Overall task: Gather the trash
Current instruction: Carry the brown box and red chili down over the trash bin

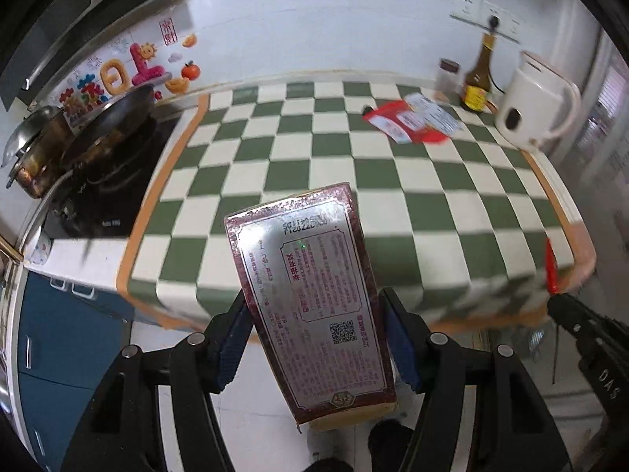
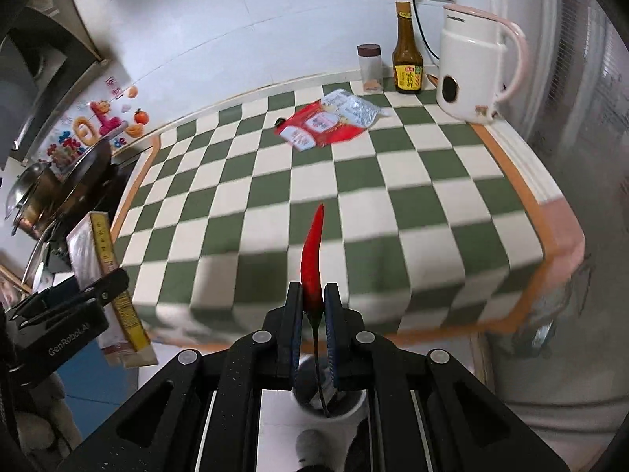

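1. Green-and-white checked cloth covers the kitchen counter (image 2: 354,181), with a white kettle (image 2: 471,74), a brown sauce bottle (image 2: 407,59) and a spice jar (image 2: 369,67) lined up at the back wall.
2. Over at the left gripper (image 1: 314,338), the blue pads are clamped on the long sides of a flat printed carton (image 1: 310,299), which is held clear of the counter's front edge.
3. That carton looks light and stiff; a squeeze across its narrow width suits it, though too hard a pinch could crumple it.
4. Now the right gripper (image 2: 313,310): jaws nearly together, pinching a red chili pepper (image 2: 312,259) near its stem end, tip pointing up and away.
5. Chili is light, smooth and a bit soft, so it could slip or bruise; the thick part by the stem is the sensible hold.
6. Below the right gripper sits a white cup-like bin (image 2: 328,405), probably where the trash goes.
7. Still on the cloth, near the bottle: a red packet (image 2: 318,126) with a silvery wrapper (image 2: 354,110) lying partly on it. Thin, crinkly stuff, best nipped at an edge.
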`<action>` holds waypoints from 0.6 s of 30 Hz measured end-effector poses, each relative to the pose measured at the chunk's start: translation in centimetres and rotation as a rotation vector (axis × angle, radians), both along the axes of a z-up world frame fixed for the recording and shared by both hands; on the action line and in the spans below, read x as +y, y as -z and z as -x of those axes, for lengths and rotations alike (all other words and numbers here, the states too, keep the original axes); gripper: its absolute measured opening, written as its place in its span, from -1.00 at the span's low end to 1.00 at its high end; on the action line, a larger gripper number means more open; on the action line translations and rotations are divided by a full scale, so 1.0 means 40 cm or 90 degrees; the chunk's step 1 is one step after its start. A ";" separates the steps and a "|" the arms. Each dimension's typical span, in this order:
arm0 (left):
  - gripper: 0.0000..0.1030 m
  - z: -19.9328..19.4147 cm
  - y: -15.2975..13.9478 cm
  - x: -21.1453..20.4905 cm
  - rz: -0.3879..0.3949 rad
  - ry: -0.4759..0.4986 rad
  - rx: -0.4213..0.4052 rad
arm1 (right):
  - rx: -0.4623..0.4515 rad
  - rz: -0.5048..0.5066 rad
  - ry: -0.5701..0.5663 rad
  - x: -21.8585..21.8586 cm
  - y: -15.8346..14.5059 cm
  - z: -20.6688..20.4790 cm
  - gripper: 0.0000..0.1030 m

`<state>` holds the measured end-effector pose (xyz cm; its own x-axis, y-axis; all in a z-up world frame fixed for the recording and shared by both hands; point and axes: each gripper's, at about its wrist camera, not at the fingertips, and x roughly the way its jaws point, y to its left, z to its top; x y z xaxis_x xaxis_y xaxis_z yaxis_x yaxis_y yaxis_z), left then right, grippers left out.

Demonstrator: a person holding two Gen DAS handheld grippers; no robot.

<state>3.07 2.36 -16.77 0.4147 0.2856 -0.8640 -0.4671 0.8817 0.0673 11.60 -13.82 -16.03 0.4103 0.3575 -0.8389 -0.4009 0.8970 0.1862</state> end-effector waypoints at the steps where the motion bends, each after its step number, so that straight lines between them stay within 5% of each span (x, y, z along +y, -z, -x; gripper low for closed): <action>1: 0.17 0.012 0.010 -0.014 0.007 0.006 0.006 | 0.006 -0.001 0.001 -0.010 0.005 0.021 -0.78; 5: 0.17 0.038 0.081 -0.062 0.029 0.014 0.044 | 0.041 0.004 -0.001 -0.062 0.054 0.094 -0.78; 10: 0.17 0.053 0.253 -0.096 0.085 -0.012 0.117 | 0.110 0.023 -0.024 -0.114 0.205 0.119 -0.78; 18: 0.17 0.063 0.709 -0.080 0.194 -0.067 0.253 | 0.244 0.052 -0.035 -0.178 0.605 0.143 -0.78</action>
